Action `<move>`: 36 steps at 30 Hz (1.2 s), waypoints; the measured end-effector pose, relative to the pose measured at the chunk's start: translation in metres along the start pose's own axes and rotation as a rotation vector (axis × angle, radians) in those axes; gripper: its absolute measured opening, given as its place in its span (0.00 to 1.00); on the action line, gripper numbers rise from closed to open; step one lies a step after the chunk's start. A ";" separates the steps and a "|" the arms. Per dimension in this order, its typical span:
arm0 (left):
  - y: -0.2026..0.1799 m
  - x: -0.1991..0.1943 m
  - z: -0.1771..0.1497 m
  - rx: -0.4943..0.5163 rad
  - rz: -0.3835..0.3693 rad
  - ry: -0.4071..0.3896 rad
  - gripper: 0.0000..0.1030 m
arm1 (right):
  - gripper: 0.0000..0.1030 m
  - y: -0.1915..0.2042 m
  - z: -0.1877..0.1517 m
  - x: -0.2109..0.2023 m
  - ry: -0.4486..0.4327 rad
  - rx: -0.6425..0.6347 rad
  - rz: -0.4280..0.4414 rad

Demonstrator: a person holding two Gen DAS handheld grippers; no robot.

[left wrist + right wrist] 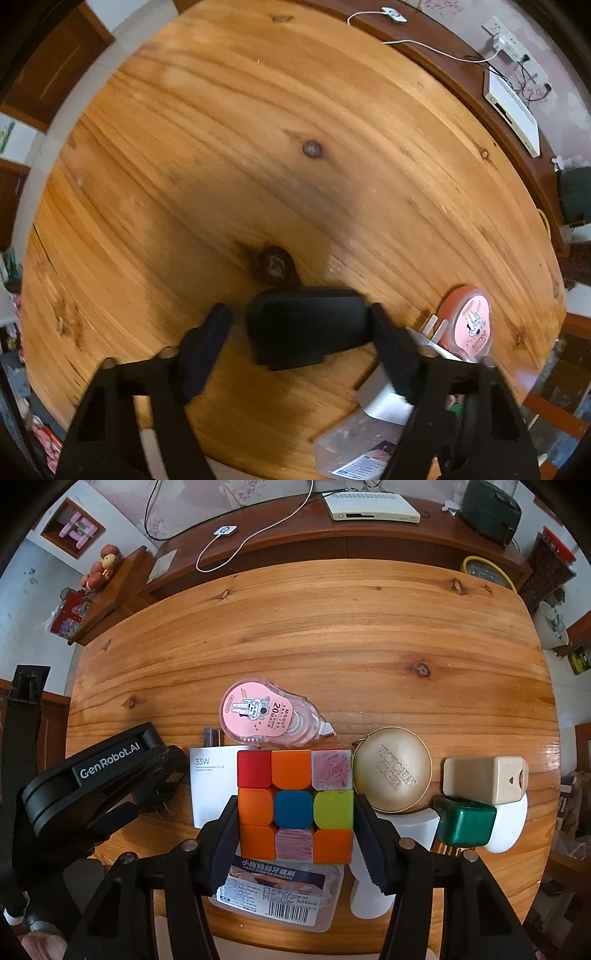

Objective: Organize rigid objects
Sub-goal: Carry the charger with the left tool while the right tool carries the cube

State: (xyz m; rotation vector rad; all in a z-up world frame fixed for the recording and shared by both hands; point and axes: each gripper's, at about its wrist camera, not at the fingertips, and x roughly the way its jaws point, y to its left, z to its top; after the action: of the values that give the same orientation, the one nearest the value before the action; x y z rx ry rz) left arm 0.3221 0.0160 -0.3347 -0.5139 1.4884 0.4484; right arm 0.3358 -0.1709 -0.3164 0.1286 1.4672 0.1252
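A scrambled puzzle cube point(291, 771) sits on the wooden table point(332, 627) in the right wrist view. My right gripper point(295, 799) is shut on it, one pad flat against each side. In the left wrist view a black plug adapter point(306, 325) lies between the fingers of my left gripper point(299, 317), which points straight down. The right finger point(395, 350) touches its end. A strip of wood shows between the left finger point(207, 343) and the adapter, so the jaws are open around it. The same adapter point(166, 786) appears left of the cube.
Around the cube lie a pink correction tape point(258, 712), a white 33W charger point(210, 786), a gold round case point(391, 768), a beige block point(484, 779), a green block point(463, 821) and a clear floss box point(273, 893). A sideboard with a white router point(369, 506) stands behind the table.
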 end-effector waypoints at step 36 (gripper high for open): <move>0.046 -0.194 -0.121 0.670 -0.202 -0.132 0.65 | 0.57 -0.008 -0.116 -0.174 -0.278 0.001 0.199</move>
State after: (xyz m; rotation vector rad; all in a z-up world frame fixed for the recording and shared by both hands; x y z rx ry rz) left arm 0.1891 -0.0104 -0.1445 -0.0937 1.3430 -0.1794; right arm 0.2027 -0.2062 -0.1585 0.2821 1.1747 0.2576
